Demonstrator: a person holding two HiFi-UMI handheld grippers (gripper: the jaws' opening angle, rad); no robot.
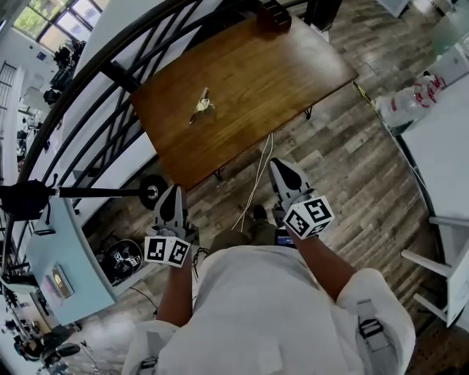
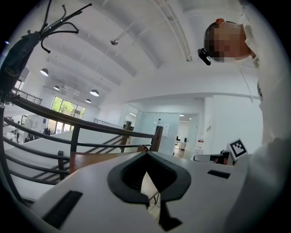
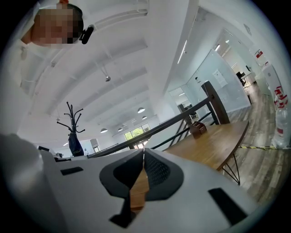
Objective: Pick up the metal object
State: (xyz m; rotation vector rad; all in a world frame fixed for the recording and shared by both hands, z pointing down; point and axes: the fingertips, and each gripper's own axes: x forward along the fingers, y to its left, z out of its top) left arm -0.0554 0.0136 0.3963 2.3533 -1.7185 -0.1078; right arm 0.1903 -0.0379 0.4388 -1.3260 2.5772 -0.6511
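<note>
The left gripper is held level with its jaw tips pressed together and nothing between them, and the right gripper beside it is just as tightly closed and also empty. Both are held in front of the person's body, over a floor of grey-brown wood planks. A white cable trails across the floor between the two grippers and runs ahead under the table. Straight ahead of both stands a long brown wooden table on thin dark legs. A small dark box sits at its far end. A black railing runs along the table's side, to the left of the left gripper, with a bright white hall with ceiling lamps beyond it. A white table stands off to the right of the right gripper. The metal object lies on the wooden table near its left edge, well ahead of both grippers and touching neither, closer to the left gripper's line than the right's
</note>
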